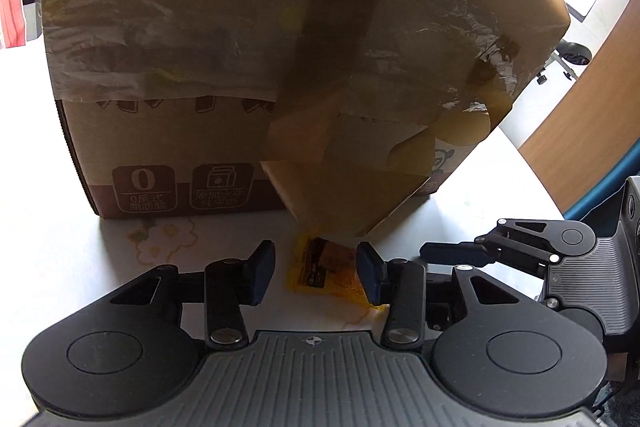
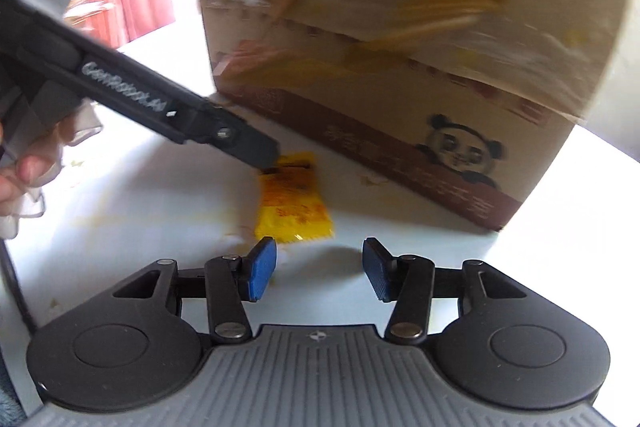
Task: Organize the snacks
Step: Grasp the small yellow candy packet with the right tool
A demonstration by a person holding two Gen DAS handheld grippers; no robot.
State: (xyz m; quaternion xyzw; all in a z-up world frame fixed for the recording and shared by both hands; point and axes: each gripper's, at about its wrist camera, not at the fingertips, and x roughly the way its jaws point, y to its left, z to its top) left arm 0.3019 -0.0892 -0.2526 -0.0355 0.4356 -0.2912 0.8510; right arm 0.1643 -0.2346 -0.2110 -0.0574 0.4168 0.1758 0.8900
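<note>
We hold both grippers tilted down toward a white tabletop, each pointing at the base of one cardboard box printed with a panda. Our left gripper has its jaws partly spread, and the single yellow snack packet lies flat on the table between its blue pads; the right-hand pad looks to be against the packet's edge, the other stands clear, so we do not see a pinch. In the right wrist view that same gripper reaches in from the upper left, its fingertip over the far end of the packet, with a person's fingers wrapped round its handle. Our right gripper hovers with jaws partly spread and nothing between them, the packet just ahead of its left pad. We count one packet, one box, two grippers.
</note>
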